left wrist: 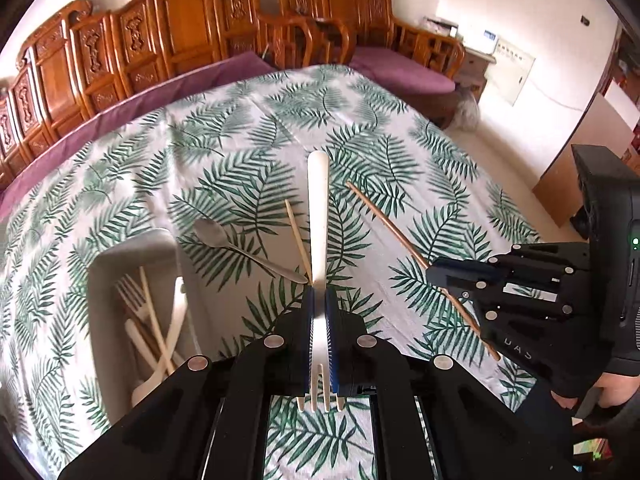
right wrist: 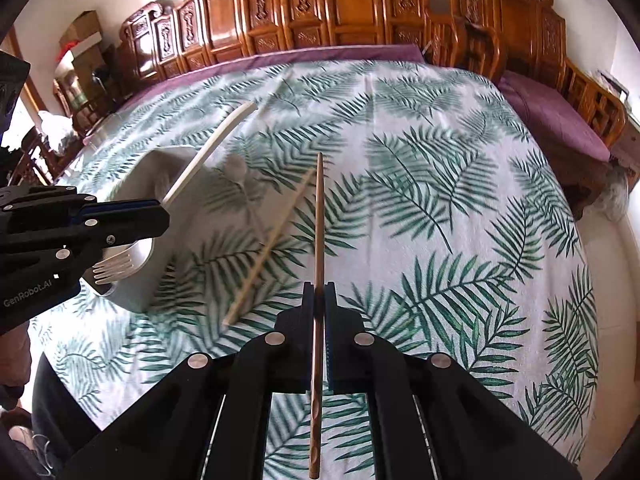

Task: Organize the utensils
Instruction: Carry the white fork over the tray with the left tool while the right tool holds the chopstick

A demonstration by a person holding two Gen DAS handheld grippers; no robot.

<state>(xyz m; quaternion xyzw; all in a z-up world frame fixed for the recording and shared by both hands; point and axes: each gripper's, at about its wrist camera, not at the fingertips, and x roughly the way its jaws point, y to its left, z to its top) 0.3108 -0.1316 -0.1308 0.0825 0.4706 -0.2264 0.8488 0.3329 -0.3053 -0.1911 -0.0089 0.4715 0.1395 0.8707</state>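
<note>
Left gripper (left wrist: 319,300): fingers closed on a cream plastic fork (left wrist: 318,208), handle pointing forward, tines toward the camera, held above the table (left wrist: 400,128).
Right gripper (right wrist: 319,296): fingers clamped on a brown wooden chopstick (right wrist: 319,216), lifted off the table.
Grey tray (left wrist: 132,248): holds pale forks and a knife.
Metal spoon (left wrist: 240,246) and pale chopstick (left wrist: 298,236): lying on the leaf-print tablecloth beside the tray.

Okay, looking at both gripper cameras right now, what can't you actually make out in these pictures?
- Tray contents: in the left wrist view the utensils overlap and the left gripper covers their near ends, so no count.
- Spoon: blurred in the right wrist view.
- Brown chopstick: its near end runs off the bottom edge, right wrist view.
- White fork: its neck is hidden between the pads, left wrist view.
</note>
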